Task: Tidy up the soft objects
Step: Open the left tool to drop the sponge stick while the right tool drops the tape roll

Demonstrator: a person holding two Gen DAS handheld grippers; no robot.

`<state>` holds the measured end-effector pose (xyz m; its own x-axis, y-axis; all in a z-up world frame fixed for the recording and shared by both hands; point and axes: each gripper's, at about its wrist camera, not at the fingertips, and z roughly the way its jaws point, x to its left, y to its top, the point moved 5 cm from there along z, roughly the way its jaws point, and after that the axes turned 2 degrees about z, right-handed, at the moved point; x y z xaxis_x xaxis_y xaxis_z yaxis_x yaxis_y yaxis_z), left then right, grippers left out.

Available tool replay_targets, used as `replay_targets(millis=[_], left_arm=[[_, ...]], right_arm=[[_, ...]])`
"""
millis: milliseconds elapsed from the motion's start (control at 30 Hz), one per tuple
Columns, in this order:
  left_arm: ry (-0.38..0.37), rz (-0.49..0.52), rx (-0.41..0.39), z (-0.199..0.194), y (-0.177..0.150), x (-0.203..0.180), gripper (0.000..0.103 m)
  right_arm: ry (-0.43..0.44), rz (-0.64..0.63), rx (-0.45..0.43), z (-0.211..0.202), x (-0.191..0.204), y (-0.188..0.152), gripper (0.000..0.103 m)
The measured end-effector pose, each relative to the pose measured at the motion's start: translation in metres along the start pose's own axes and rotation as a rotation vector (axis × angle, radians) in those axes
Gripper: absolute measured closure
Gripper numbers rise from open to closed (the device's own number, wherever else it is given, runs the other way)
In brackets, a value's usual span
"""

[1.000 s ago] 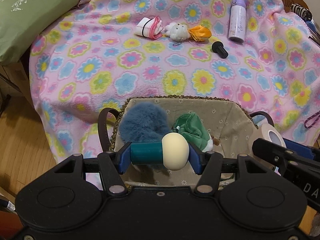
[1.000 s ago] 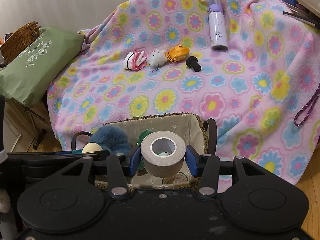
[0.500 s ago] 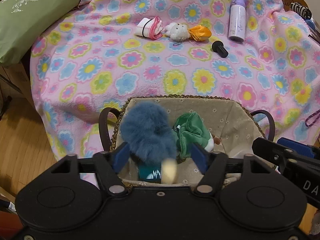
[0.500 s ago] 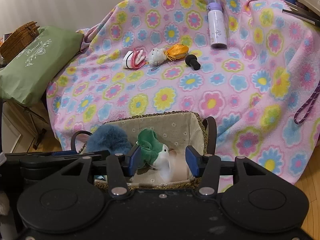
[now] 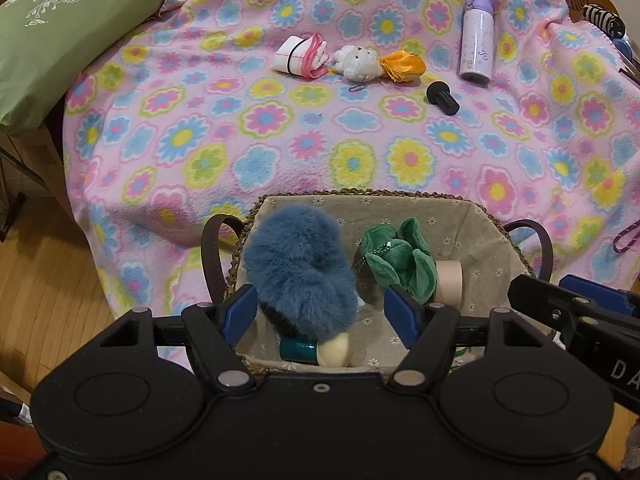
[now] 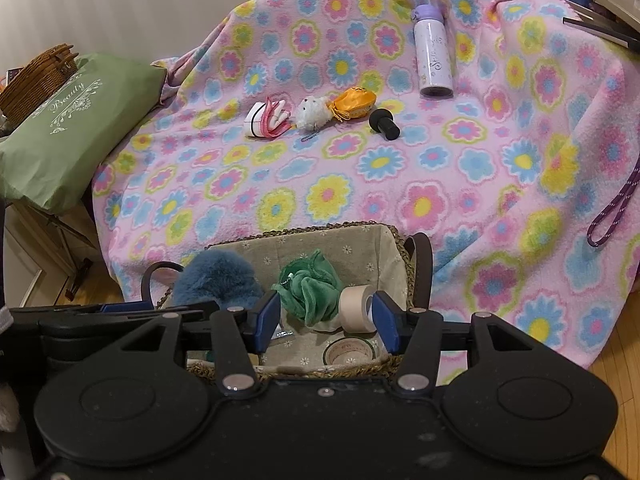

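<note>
A lined wicker basket point(image 5: 460, 216) point(image 6: 384, 240) sits at the blanket's near edge. In it lie a blue fluffy toy point(image 5: 298, 272) point(image 6: 218, 282), a green plush point(image 5: 400, 264) point(image 6: 310, 290), a beige tape roll point(image 5: 448, 280) point(image 6: 356, 308) and a teal-and-cream brush point(image 5: 316, 352). My left gripper point(image 5: 320, 312) is open and empty above the basket. My right gripper point(image 6: 326, 322) is open and empty above it too. On the blanket lie a white-pink pouch point(image 5: 300, 58) point(image 6: 266, 120), a white plush point(image 5: 358, 64) point(image 6: 312, 112) and an orange pouch point(image 5: 402, 66) point(image 6: 354, 102).
A purple bottle point(image 5: 476, 48) point(image 6: 432, 56) and a black brush point(image 5: 442, 98) point(image 6: 384, 124) lie on the floral blanket point(image 5: 280, 140). A green cushion point(image 5: 60, 28) point(image 6: 76, 128) is at left. A purple cord point(image 6: 612, 208) lies at right. Another tape roll point(image 6: 350, 350) lies on the basket floor.
Both grippers opened. The teal-and-cream brush dropped from the left gripper into the basket, and the tape roll dropped from the right gripper into the basket.
</note>
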<state>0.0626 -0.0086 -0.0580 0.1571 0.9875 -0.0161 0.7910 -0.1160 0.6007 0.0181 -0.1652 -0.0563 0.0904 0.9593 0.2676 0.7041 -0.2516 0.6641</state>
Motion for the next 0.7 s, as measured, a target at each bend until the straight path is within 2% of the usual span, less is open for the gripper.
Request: replay_targets(millis=[700], left_arm=[[0.016,0.012,-0.008,-0.0018,-0.0006,0.0014,0.037]], right_arm=[[0.000,-0.001,0.001,-0.0006,-0.0019,0.0005,0.049]])
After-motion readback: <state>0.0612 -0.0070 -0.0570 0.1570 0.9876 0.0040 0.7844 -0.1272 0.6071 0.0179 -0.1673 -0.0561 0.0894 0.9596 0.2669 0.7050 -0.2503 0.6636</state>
